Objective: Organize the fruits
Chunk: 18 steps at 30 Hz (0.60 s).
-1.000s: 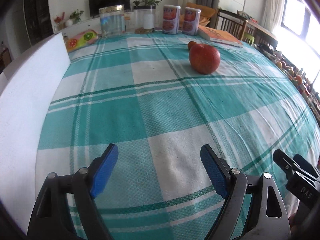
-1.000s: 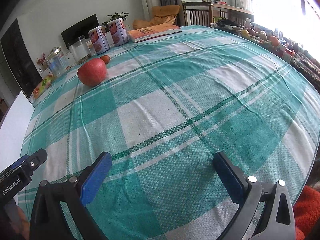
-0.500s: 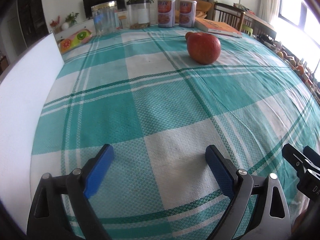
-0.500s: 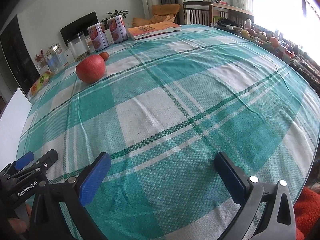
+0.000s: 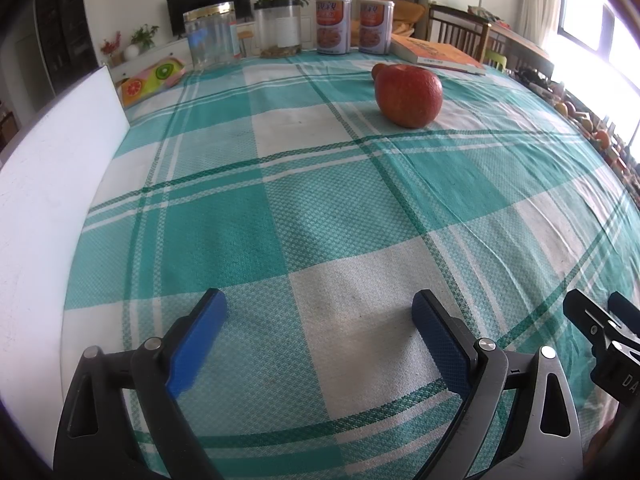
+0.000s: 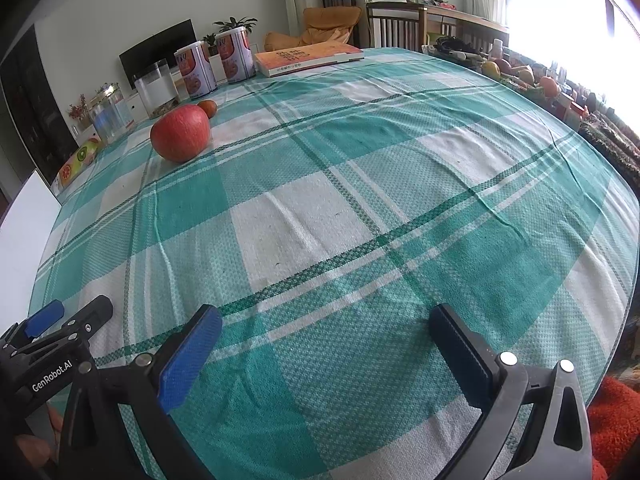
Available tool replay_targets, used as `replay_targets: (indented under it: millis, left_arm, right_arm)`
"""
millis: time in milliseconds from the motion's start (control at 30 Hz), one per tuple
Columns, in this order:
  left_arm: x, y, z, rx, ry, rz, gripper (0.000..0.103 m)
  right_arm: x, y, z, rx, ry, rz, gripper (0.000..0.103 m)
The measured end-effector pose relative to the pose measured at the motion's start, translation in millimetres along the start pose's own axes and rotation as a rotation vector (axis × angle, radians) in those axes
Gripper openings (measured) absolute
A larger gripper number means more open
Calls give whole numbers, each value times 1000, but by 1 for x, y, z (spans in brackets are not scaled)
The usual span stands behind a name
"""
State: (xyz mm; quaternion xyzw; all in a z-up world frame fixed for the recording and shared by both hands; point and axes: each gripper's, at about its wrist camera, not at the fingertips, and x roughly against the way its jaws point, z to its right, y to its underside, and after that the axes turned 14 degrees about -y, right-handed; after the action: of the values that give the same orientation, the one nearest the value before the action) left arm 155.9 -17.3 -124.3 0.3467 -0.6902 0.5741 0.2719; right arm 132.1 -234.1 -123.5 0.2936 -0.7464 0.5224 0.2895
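Observation:
A big red apple (image 5: pixel 409 95) sits on the teal checked tablecloth (image 5: pixel 320 184), far ahead of my left gripper (image 5: pixel 320 320), which is open and empty. A small orange fruit (image 6: pixel 208 107) lies just behind the apple (image 6: pixel 181 132) in the right wrist view; in the left wrist view only its edge (image 5: pixel 374 71) shows. My right gripper (image 6: pixel 326 336) is open and empty over the near part of the cloth (image 6: pixel 360 200). The left gripper shows at the right view's lower left (image 6: pixel 48 344), and the right gripper at the left view's lower right (image 5: pixel 600 328).
Two cans (image 5: pixel 333 25), clear jars (image 5: pixel 210 36) and an orange book (image 5: pixel 436 55) stand along the far edge. A fruit-print tray (image 5: pixel 150 79) lies at the far left. A white board (image 5: pixel 44 184) stands along the left side. More fruit (image 6: pixel 520 74) sits beyond the right edge.
Both grippers have moved forward toward the apple, which looks larger and closer. Both stay open and empty.

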Motion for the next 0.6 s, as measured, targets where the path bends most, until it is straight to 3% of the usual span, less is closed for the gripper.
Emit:
replay_targets:
  millis: [600]
  left_arm:
    - [0,0,0,-1,0,0,96]
  right_arm:
    - [0,0,-1,4,6,-3,103]
